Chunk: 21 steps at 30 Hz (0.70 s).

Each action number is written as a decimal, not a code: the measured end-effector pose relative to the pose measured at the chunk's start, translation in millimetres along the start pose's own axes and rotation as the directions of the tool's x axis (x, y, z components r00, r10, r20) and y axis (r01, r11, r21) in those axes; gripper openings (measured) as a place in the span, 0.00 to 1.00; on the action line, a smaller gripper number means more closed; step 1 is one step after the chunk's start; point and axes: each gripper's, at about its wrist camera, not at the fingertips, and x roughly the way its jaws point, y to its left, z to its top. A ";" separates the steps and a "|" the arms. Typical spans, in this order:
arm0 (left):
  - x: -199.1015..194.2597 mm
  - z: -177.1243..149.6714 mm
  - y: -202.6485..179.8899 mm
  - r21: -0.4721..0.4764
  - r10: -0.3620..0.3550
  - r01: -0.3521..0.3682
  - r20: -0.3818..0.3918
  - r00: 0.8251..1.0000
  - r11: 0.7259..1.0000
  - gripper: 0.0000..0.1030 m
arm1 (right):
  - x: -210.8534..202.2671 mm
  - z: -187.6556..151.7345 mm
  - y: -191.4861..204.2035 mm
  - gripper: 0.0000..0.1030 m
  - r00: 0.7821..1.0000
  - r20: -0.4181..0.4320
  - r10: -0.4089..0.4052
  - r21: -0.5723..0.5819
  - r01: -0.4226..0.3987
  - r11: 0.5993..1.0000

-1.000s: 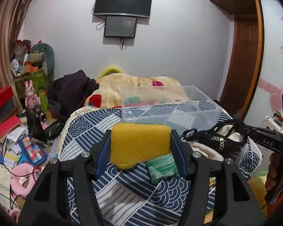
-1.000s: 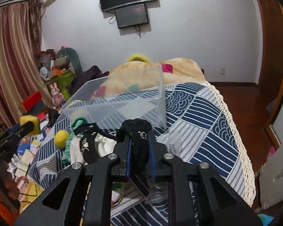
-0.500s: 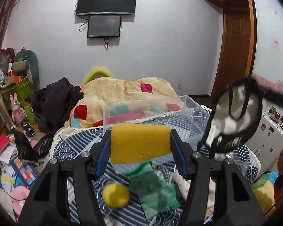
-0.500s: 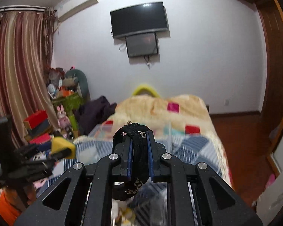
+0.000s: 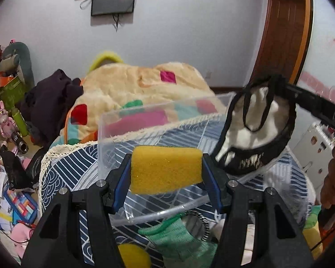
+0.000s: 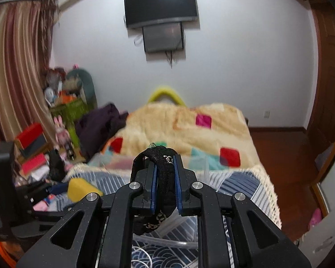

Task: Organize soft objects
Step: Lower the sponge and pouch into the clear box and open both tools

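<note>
A bed (image 5: pixel 78 167) with a blue patterned cover and a cream blanket (image 5: pixel 145 84) fills the room beneath a wall-mounted television (image 6: pixel 160 6). A green cloth (image 5: pixel 178 241) and a yellow ball (image 5: pixel 134 256) lie near the clear plastic bin (image 5: pixel 114 129), whose interior looks bare. The left hand-held gripper (image 5: pixel 166 172) clamps a yellow sponge (image 5: pixel 165 169) over the bin. The right hand-held gripper (image 6: pixel 165 178) pinches a black-and-white pouch (image 5: pixel 256 134) beside it.

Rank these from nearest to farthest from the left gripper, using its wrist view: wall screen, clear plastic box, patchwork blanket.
1. Clear plastic box: directly beyond the left gripper and its yellow sponge.
2. Patchwork blanket: behind the box, mid-bed.
3. Wall screen: high on the far wall.
</note>
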 end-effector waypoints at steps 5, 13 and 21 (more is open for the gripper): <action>16.6 1.7 -2.7 0.014 0.013 -0.013 -0.031 0.999 1.000 0.58 | 20.2 -11.6 -2.5 0.12 0.995 -0.099 -0.007 -0.034 0.004 0.999; 29.5 -0.2 -6.3 0.014 -0.027 0.029 -0.097 0.995 0.999 0.62 | 29.8 -22.6 -9.3 0.14 0.982 -0.189 -0.009 -0.063 -0.003 0.998; 1.0 -4.1 -14.3 0.045 -0.029 0.031 -0.056 0.998 0.998 0.76 | 12.3 -34.2 -7.3 0.35 0.971 -0.236 0.028 -0.105 -0.054 0.993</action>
